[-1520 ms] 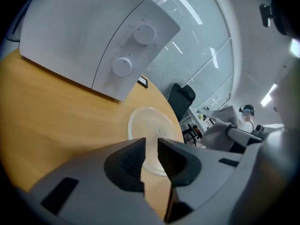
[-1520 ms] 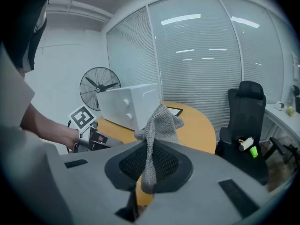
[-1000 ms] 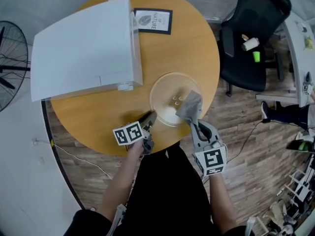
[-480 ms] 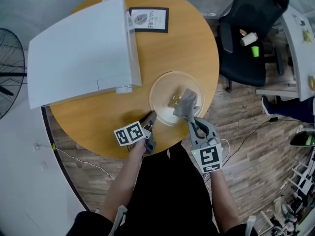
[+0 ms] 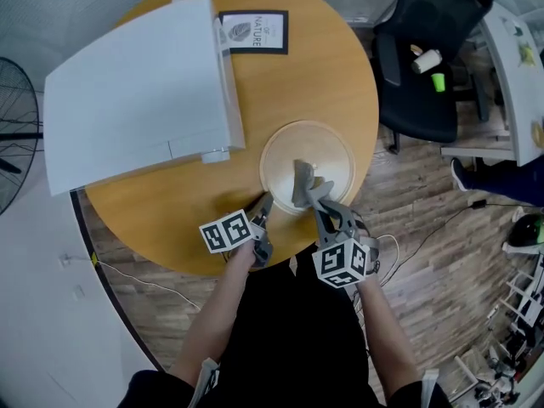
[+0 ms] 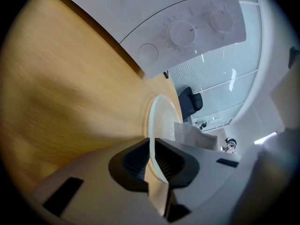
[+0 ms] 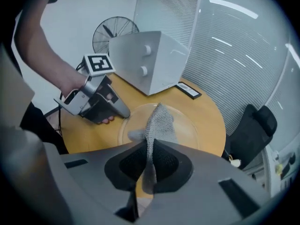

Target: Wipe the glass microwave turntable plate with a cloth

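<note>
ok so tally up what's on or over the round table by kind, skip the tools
microwave: 1
glass turntable plate: 1
cloth: 1
framed card: 1
total: 4
</note>
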The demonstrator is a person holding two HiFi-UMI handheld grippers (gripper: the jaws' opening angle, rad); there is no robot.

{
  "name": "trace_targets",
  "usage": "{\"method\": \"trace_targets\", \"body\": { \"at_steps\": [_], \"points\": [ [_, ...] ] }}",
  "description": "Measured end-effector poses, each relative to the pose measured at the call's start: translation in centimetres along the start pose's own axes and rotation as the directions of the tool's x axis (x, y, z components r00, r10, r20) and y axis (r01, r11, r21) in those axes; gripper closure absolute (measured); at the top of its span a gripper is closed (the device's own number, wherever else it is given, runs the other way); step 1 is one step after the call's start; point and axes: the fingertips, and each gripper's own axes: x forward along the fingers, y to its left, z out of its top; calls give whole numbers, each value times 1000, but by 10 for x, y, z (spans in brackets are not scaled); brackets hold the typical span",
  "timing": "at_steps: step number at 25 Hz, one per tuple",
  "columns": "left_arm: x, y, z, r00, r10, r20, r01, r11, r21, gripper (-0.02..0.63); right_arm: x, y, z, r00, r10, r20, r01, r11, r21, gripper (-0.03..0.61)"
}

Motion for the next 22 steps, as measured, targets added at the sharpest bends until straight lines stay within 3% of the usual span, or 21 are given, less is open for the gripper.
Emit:
{"method": "trace_targets", "body": {
  "at_steps": [8, 13, 17, 22],
  "points": [
    [0, 0, 1, 1000, -3, -10, 2, 1000, -27, 588, 33, 22, -3, 996, 17, -91, -37, 975, -217, 554],
    [0, 1, 0, 1000, 4, -6, -4, 1000, -27, 588, 46, 28, 2, 994, 63, -94, -80, 978, -192, 534],
    [0, 0, 0, 1000, 2, -8, -2, 1000, -28, 588, 48, 29, 13, 993, 101, -58, -109, 983, -145, 483],
    [0, 0, 0, 1000, 0, -10, 0, 1000, -29, 589, 60, 35, 19, 992, 106, -62, -116, 974, -196, 549]
  ]
}}
